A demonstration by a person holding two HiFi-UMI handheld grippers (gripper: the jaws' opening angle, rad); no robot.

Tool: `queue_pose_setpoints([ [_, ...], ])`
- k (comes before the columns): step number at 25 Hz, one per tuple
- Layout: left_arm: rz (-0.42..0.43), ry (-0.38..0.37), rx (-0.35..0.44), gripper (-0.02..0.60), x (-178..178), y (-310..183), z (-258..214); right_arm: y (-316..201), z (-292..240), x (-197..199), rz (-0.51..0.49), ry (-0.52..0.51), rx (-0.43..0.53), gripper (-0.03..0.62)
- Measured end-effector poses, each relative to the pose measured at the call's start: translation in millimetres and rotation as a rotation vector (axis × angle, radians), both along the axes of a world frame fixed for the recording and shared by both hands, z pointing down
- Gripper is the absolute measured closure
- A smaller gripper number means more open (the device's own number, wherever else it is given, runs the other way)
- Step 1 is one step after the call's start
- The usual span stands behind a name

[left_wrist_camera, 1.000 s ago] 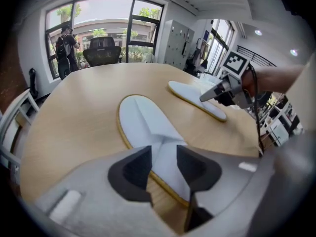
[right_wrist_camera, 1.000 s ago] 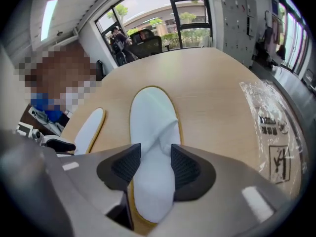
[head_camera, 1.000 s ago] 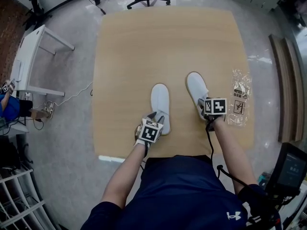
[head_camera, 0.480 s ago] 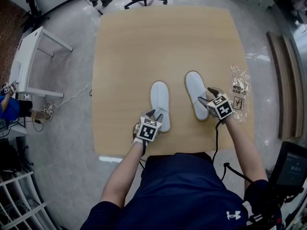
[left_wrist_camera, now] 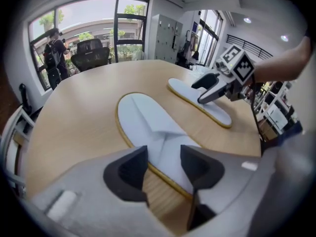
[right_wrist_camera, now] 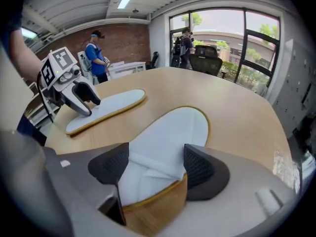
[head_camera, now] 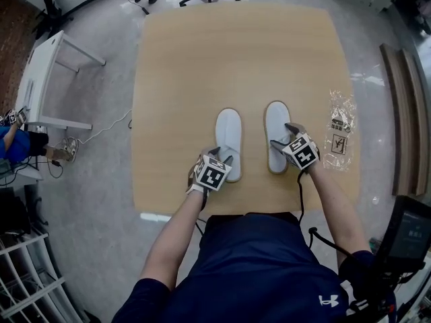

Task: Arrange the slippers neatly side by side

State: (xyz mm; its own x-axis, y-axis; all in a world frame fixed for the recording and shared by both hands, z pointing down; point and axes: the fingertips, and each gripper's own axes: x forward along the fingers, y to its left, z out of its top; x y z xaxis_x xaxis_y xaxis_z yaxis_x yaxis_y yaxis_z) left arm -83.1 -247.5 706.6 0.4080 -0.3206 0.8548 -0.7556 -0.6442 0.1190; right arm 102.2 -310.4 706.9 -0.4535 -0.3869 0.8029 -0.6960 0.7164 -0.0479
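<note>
Having just opened, left tongs (left_wrist_camera: 163, 156) straddle the left slipper (head_camera: 228, 134), right tongs (right_wrist_camera: 157, 158) the right slipper (head_camera: 276, 121).

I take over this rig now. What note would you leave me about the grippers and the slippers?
Left gripper: jaws have just been opening; heel of left slipper between them, not gripped.
Right gripper: the same, with heel of right slipper.
Both lie side by side on the table, toes away.
Done: pairing. Left: withdraw both grippers; perhaps level the heels, as the right slipper sits slightly farther.
</note>
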Motion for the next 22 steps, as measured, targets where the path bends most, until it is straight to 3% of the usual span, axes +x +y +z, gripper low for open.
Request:
queue_pose_setpoints([
  [5, -0.006, 0.007, 0.003, 0.373, 2, 1, 4, 6, 5, -10, 0.080, -0.004, 0.008, 0.238],
  [22, -0.018, 0.009, -0.018, 0.373, 13, 0, 2, 11, -4, -53, -0.028, -0.013, 0.029, 0.238],
])
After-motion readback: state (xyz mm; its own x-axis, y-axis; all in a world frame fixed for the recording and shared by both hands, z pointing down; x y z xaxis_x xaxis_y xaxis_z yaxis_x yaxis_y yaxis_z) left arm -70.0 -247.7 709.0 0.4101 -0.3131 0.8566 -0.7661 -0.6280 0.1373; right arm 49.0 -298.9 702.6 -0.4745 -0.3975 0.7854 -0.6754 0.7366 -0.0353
